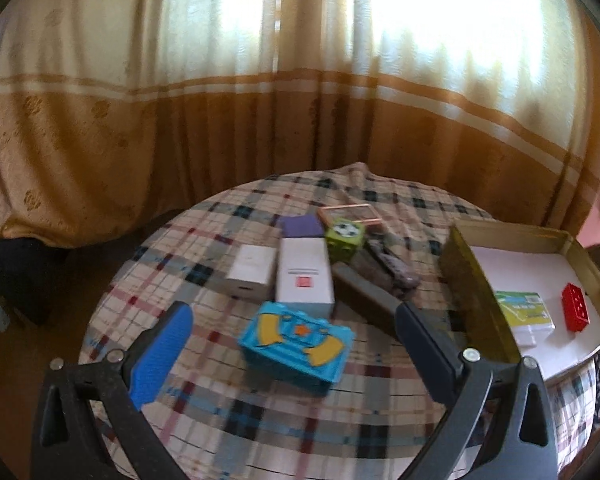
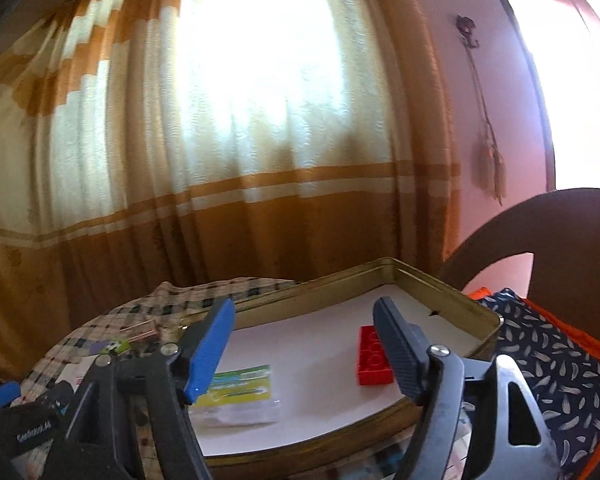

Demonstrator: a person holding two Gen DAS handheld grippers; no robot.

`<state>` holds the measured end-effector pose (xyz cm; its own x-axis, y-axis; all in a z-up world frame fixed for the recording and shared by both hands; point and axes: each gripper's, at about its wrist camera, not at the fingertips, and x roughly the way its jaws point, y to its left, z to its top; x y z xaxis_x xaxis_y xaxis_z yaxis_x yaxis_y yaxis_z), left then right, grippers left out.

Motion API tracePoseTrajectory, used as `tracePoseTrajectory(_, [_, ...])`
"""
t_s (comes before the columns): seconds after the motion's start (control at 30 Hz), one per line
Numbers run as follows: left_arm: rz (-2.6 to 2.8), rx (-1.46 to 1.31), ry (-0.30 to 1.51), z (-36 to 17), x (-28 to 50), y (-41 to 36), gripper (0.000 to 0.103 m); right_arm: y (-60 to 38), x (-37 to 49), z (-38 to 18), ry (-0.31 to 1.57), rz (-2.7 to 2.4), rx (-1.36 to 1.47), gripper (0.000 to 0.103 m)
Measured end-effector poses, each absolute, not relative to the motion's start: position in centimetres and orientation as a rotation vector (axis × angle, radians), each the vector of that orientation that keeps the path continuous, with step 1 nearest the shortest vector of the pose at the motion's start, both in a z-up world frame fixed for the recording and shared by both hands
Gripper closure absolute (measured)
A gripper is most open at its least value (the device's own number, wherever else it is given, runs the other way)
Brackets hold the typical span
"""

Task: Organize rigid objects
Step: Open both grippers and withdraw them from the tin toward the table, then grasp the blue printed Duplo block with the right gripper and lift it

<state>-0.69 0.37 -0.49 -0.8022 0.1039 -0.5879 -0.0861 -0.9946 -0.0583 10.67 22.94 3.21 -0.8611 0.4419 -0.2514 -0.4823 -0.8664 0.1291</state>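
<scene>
We are holding both tongs wide and empty, the left gripper around the blue rectangular toy box, the right gripper partly hiding the red plastic brick lying inside the gold metal tin.

Printing on the white box: blurred, unreadable. Dark long items behind it: too smeared to name. Red brick: far side hidden by my right finger. Green-labelled packet: near corner behind my blue finger. Tin tray: right end cut off in my left view.
</scene>
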Motion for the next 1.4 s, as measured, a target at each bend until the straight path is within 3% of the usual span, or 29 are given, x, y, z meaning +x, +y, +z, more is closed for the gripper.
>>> tracePoseTrajectory(0.3, [3.021,-0.947,-0.057,-0.4,-1.6,-4.1,0.001,20.9,9.9,2.8,0.337,2.722,-0.349,0.027])
tracePoseTrajectory(0.47, [3.061,-0.996,-0.179,-0.7,-2.4,-7.4,0.001,18.6,9.2,2.9,0.293,2.81,-0.382,0.027])
tracePoseTrajectory(0.67, [3.122,-1.021,-0.168,-0.9,-2.8,-8.8,0.001,15.5,7.0,2.6,0.286,2.94,-0.5,0.027])
tracePoseTrajectory(1.23, [3.127,-1.179,-0.376,-2.3,-3.5,-11.6,0.001,7.0,-1.5,-2.1,0.18,3.137,-1.237,0.027])
tracePoseTrajectory(1.4, [3.12,-1.183,-0.382,-2.4,-3.5,-11.6,0.001,5.0,-3.4,-3.4,-0.004,3.121,-1.388,0.027])
